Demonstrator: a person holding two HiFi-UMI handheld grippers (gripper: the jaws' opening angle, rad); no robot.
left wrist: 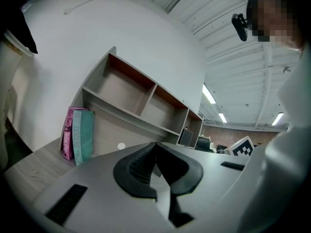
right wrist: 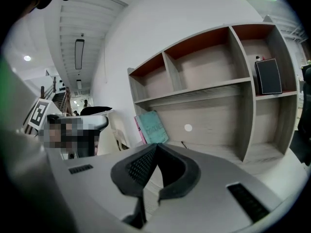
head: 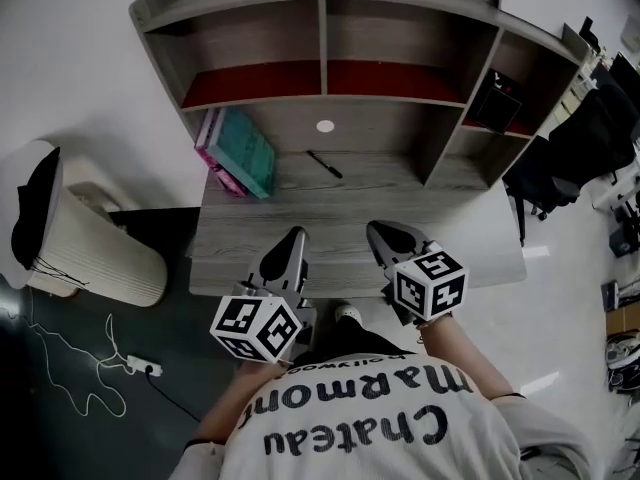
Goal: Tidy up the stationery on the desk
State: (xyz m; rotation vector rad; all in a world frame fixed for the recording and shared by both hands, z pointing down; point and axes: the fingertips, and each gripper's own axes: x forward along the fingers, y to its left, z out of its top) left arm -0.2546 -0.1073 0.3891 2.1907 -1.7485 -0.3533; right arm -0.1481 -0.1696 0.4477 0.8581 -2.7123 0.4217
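Since the left gripper and the right gripper both hang over the counter's front edge with fingers pressed together on nothing, one should spread its fingers before reaching the pen, which lies near the back edge, not far from the books at the back left corner.

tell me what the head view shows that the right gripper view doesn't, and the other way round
Only the head view: the power strip and its white cable on the dark floor, the person's printed shirt, and the right tongs from above.
Only the right gripper view: the ceiling light, and the ridged pads pressed together with nothing between them.
Both: the shelf unit, the teal book beside a pink one, the black pen on the desk, and the black panel in the right-hand compartment.
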